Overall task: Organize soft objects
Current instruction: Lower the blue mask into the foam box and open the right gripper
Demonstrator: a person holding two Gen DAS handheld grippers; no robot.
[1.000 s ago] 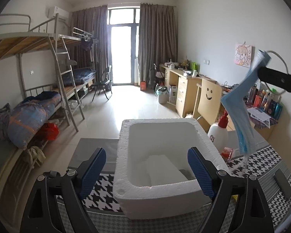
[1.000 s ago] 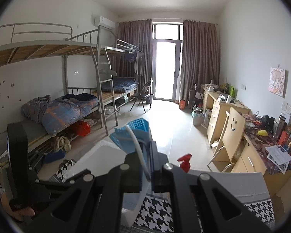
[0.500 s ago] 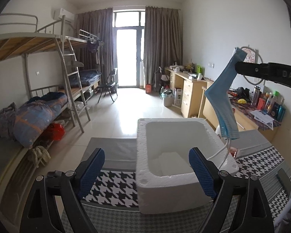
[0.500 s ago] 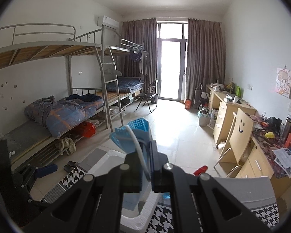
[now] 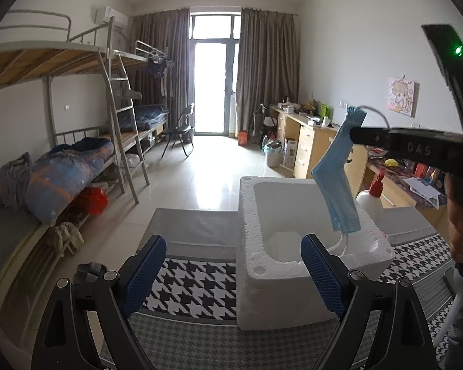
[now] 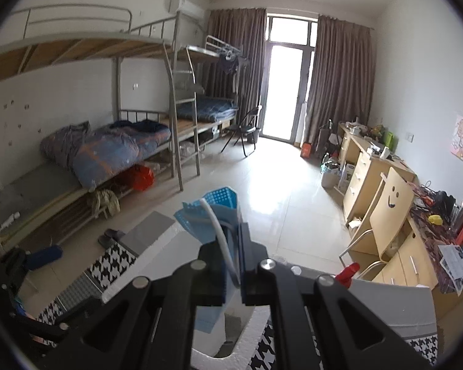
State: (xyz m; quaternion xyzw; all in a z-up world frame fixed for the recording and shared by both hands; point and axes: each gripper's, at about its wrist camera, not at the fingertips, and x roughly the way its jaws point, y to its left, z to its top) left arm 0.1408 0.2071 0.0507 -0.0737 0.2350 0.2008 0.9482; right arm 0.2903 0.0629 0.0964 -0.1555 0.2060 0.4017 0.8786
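1. Left wrist view. Left gripper [image 5: 233,273] stands wide open with nothing between its blue pads [image 5: 145,273]; the foam box [image 5: 308,265] sits just ahead of them, off toward the right-hand pad, on the houndstooth cloth [image 5: 197,286].
2. Same view. Right gripper [image 5: 355,131] reaches in from the right, above and beyond the left one, pinching the blue face mask [image 5: 336,182] by its upper end. The mask hangs slack over the box's right half, its white ear loops [image 5: 342,243] trailing at the inner right wall.
3. Right wrist view. Right gripper [image 6: 233,277] is fully closed on the face mask [image 6: 213,219]; pleats bunch above the fingertips, a loop crosses them, and the rest droops below toward the foam box [image 6: 231,342].
4. Judgement: the step in hand is dropping the mask into the box. It should go well if the right gripper shifts toward the box's centre and lowers before letting go, so neither loop snags the rim.
5. Judgement: the left gripper is best kept clear, ready to steady the light box.
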